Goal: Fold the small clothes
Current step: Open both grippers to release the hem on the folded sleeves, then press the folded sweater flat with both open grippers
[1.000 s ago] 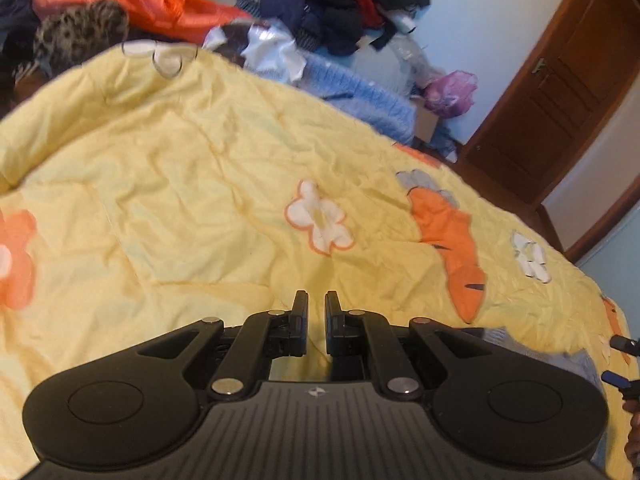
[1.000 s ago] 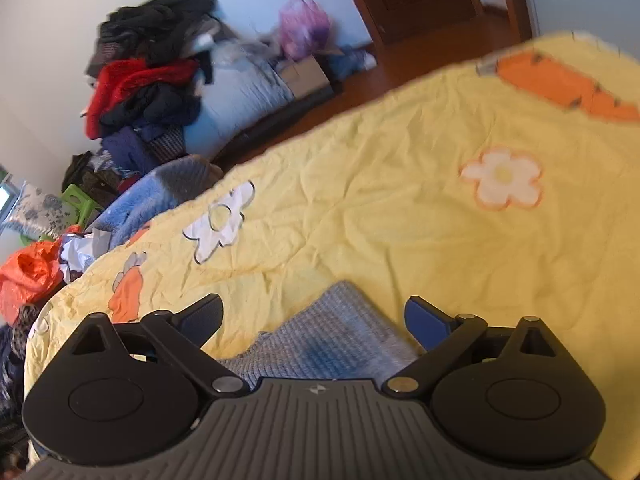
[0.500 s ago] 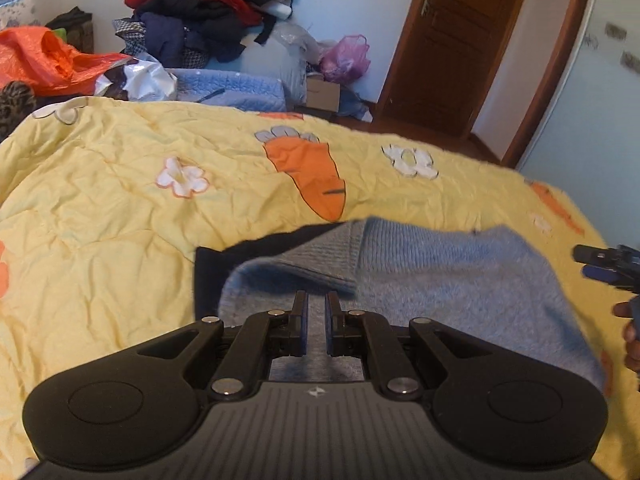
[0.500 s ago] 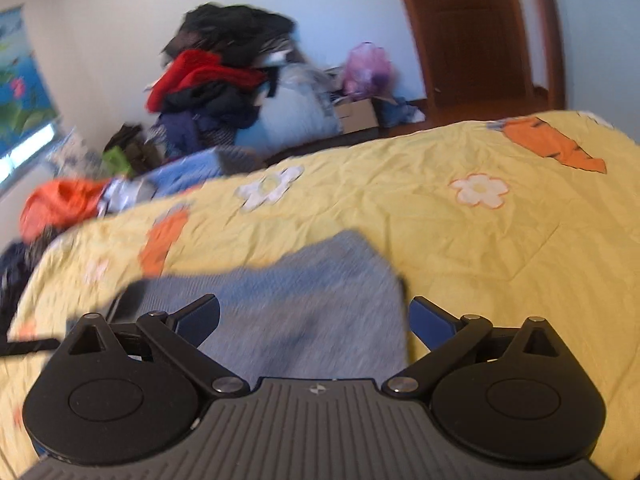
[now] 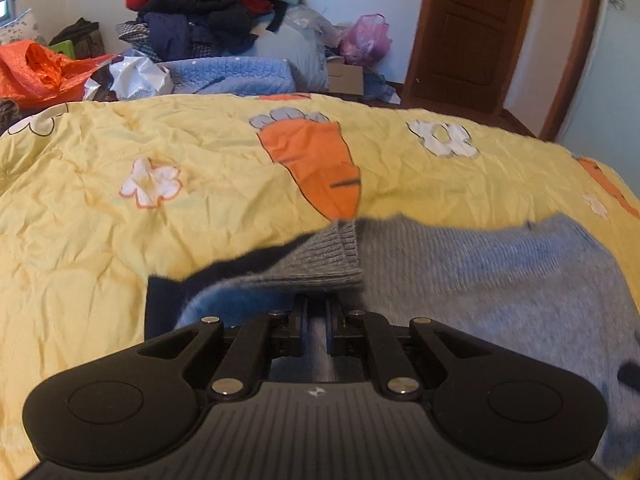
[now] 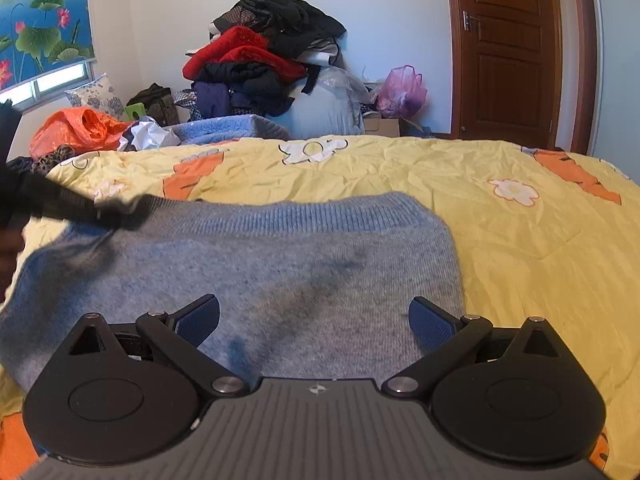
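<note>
A blue-grey knitted sweater (image 5: 480, 280) lies spread on the yellow quilt (image 5: 120, 240). Its grey ribbed cuff (image 5: 332, 252) is folded over just ahead of my left gripper (image 5: 316, 320), whose jaws are nearly together with knit fabric between them. A dark navy piece (image 5: 164, 300) shows under the sweater's left edge. In the right wrist view the sweater (image 6: 280, 264) fills the foreground, ribbed hem at the far side. My right gripper (image 6: 314, 320) hangs open just above it, nothing between its blue pads. The left gripper (image 6: 80, 204) appears blurred at the sweater's far left corner.
The quilt (image 6: 520, 240), printed with carrots and flowers, covers the whole bed. Beyond its far edge are a tall clothes pile (image 6: 260, 60), an orange bag (image 5: 36, 72), a folded blue blanket (image 5: 232, 76), a pink bag (image 6: 400, 92) and a brown door (image 6: 508, 52).
Both views swung from mostly bare quilt onto the sweater, which now lies spread wider. The left gripper stays shut and has come lower over the cuff; the right stays open.
</note>
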{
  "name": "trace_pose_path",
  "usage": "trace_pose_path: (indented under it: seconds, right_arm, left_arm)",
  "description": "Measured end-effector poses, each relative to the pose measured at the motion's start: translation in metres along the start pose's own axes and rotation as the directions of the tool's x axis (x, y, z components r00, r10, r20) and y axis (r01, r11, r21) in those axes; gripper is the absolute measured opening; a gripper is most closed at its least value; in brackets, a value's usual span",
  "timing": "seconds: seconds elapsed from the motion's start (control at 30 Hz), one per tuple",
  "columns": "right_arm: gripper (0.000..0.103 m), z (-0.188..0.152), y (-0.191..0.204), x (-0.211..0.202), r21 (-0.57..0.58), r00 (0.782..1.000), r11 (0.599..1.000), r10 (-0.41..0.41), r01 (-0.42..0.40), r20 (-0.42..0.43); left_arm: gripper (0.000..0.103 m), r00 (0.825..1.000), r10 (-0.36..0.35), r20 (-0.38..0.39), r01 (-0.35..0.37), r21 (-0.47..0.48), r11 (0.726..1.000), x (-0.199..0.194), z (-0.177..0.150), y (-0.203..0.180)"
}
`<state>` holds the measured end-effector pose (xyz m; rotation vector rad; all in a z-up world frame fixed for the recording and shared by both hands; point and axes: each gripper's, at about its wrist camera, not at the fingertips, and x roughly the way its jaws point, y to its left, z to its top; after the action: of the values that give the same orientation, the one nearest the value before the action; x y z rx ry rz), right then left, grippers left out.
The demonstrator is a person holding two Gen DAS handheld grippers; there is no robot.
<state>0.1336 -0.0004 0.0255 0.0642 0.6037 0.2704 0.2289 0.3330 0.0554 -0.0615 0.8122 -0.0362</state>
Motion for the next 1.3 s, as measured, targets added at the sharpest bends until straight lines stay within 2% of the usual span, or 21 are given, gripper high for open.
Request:
trace_pose_path:
  seconds: [0.07,0.2,0.27,0.33,0.37,0.4,0.43,0.5,0.53,0.6,0.67,0.7,0.83,0.93,1.0,1.1,1.17,1.23,1.3]
  right_arm:
    - [0.101,-0.002,-0.003,0.002,0.005,1.0,1.0,-0.007,0.007,-0.002]
    - [0.102,0.001,-0.008,0.002,-0.007,0.999,1.0,-0.027,0.027,0.029]
    - [0.102,0.008,-0.011,0.004,-0.011,0.997,0.998,-0.058,0.059,0.051]
    - [0.102,0.018,-0.015,0.01,0.003,0.996,0.998,-0.06,0.059,0.06]
    - [0.102,0.023,-0.016,0.013,0.008,0.996,0.998,-0.059,0.059,0.071]
    - [0.102,0.028,-0.016,0.018,0.004,0.995,0.998,-0.067,0.067,0.077]
    - [0.102,0.034,-0.016,0.025,-0.001,0.994,0.997,-0.078,0.078,0.079]
    - [0.103,0.042,-0.016,0.039,-0.009,0.993,0.996,-0.083,0.084,0.082]
    - [0.103,0.045,-0.017,0.047,-0.014,0.994,0.996,-0.086,0.088,0.071]
    - [0.103,0.049,-0.017,0.059,-0.015,0.991,0.992,-0.121,0.122,0.056]
    - [0.103,0.05,-0.016,0.066,-0.03,0.992,0.993,-0.116,0.118,0.059]
    - [0.103,0.052,-0.015,0.068,-0.036,0.988,0.989,-0.139,0.141,0.063]
    - [0.103,0.055,-0.014,0.075,-0.079,0.982,0.982,-0.162,0.169,0.094]
    - [0.103,0.056,-0.022,0.089,-0.052,0.985,0.984,-0.167,0.169,0.052]
    - [0.103,0.054,-0.026,0.097,-0.028,0.986,0.986,-0.165,0.166,0.03]
    - [0.103,0.05,-0.028,0.107,-0.006,0.983,0.983,-0.185,0.185,-0.003]
    - [0.103,0.052,-0.025,0.105,-0.006,0.984,0.985,-0.175,0.175,0.02]
    - [0.103,0.055,-0.02,0.108,-0.02,0.984,0.984,-0.178,0.178,0.01]
    - [0.103,0.054,-0.017,0.114,-0.027,0.981,0.981,-0.195,0.194,-0.011]
  left_arm:
    - [0.009,1.0,-0.009,0.012,0.009,-0.044,0.999,0.007,0.012,0.009]
    - [0.01,0.998,0.056,0.008,-0.055,-0.098,0.994,0.024,0.031,0.028]
    - [0.012,0.999,0.04,0.022,-0.037,-0.146,0.989,0.021,0.034,0.038]
    - [0.034,0.997,0.047,0.055,-0.039,-0.139,0.99,0.009,0.031,0.035]
    - [0.062,0.996,0.039,0.08,-0.029,-0.122,0.992,0.002,0.028,0.031]
    - [0.085,0.993,0.027,0.112,-0.015,-0.101,0.995,-0.006,0.024,0.026]
    - [0.09,0.988,0.029,0.151,-0.017,-0.08,0.997,-0.015,0.019,0.019]
    - [0.091,0.978,0.051,0.205,-0.041,-0.054,0.998,-0.03,0.012,0.004]
    - [0.091,0.975,0.037,0.217,-0.025,-0.056,0.998,-0.035,0.009,-0.001]
    - [0.091,0.976,0.002,0.216,0.014,-0.072,0.997,-0.04,0.002,-0.011]
    - [0.091,0.979,-0.007,0.202,0.023,-0.078,0.997,-0.039,-0.006,-0.021]
    - [0.091,0.977,-0.017,0.212,0.033,-0.074,0.997,-0.039,-0.01,-0.026]
    - [0.091,0.963,0.048,0.267,-0.05,0.0,0.999,-0.035,-0.019,-0.045]
    - [0.092,0.966,0.084,0.243,-0.089,0.012,0.996,-0.016,-0.015,-0.047]
    - [0.092,0.97,0.125,0.21,-0.124,-0.018,0.992,-0.001,-0.014,-0.043]
    - [0.092,0.975,0.135,0.179,-0.127,-0.058,0.99,0.013,-0.018,-0.033]
    - [0.092,0.969,0.162,0.184,-0.158,-0.038,0.987,0.019,-0.026,-0.033]
    - [0.095,0.972,0.15,0.182,-0.151,-0.012,0.988,0.026,-0.036,-0.033]
    - [0.096,0.97,0.148,0.195,-0.146,-0.025,0.989,0.026,-0.04,-0.031]
